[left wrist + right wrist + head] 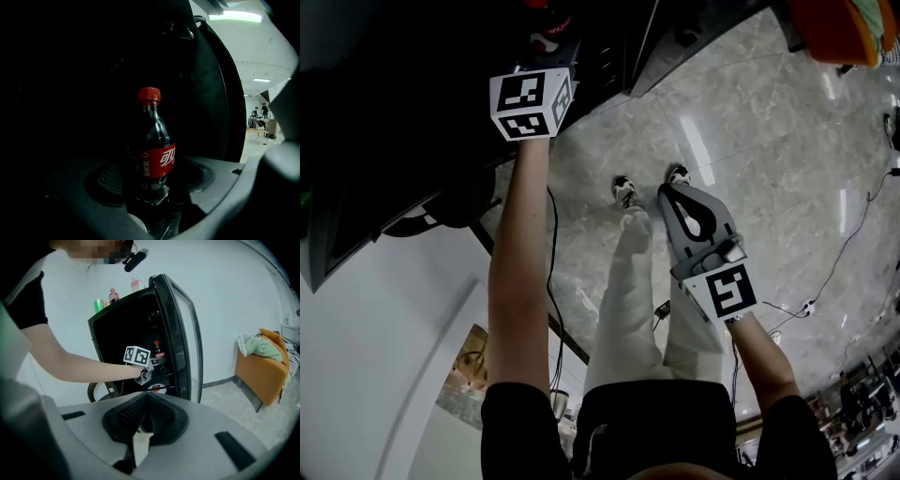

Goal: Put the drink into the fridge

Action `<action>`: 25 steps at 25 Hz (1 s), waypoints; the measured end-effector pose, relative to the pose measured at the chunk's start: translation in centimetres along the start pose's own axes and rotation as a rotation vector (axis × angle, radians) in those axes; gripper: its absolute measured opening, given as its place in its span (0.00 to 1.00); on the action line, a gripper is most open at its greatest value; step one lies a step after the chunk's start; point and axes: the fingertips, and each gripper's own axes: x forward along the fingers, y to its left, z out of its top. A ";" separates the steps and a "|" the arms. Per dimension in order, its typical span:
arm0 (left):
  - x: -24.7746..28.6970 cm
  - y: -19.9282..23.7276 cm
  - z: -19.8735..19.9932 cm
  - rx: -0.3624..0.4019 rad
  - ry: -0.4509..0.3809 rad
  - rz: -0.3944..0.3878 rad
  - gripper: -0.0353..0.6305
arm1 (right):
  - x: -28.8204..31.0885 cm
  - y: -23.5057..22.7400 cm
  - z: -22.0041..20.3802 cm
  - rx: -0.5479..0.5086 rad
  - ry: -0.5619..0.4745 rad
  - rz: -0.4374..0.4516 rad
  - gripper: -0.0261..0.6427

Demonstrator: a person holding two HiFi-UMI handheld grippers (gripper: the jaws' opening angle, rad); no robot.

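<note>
Although the cola bottle (152,154) is already inside the dark fridge (95,338), it is not yet let go, so I judge the task as near its end but not finished. The bottle stands upright, with its red cap on top and its red label turned to the camera of the left gripper (155,183), and its lower part sits between the fingers (108,180) of this gripper. These fingers stand wide, one on each side of the bottle, and they appear to press on it, so the bottle is held. In the right gripper view the same bottle shows just beyond the marker cube (137,355) of the left gripper, past the open door (183,338) and at about the middle height of the fridge. Whether its bottom rests on a shelf I cannot tell, because the inside is too dark. What remains, in my opinion, is to put the bottle down on a shelf, to open the fingers, to pull the left gripper out and probably to close the door. The right gripper (147,404) is well apart from the fridge; its fingers are together and hold nothing, so it is free for the door. On top of the fridge stand some other drinks (112,295), which play no part now. Below all this is a pale stone floor (750,122).
</note>
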 end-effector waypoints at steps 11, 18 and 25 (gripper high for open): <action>-4.9 -0.3 -2.2 0.006 0.034 0.093 0.53 | -0.9 0.0 1.1 -0.054 0.000 0.039 0.06; -9.1 -2.5 -1.2 -0.075 -0.017 0.136 0.31 | -1.2 -0.5 2.6 -0.101 -0.024 0.046 0.06; -13.8 -6.4 1.6 -0.086 -0.056 0.160 0.09 | -1.7 0.1 5.3 -0.105 -0.063 0.055 0.06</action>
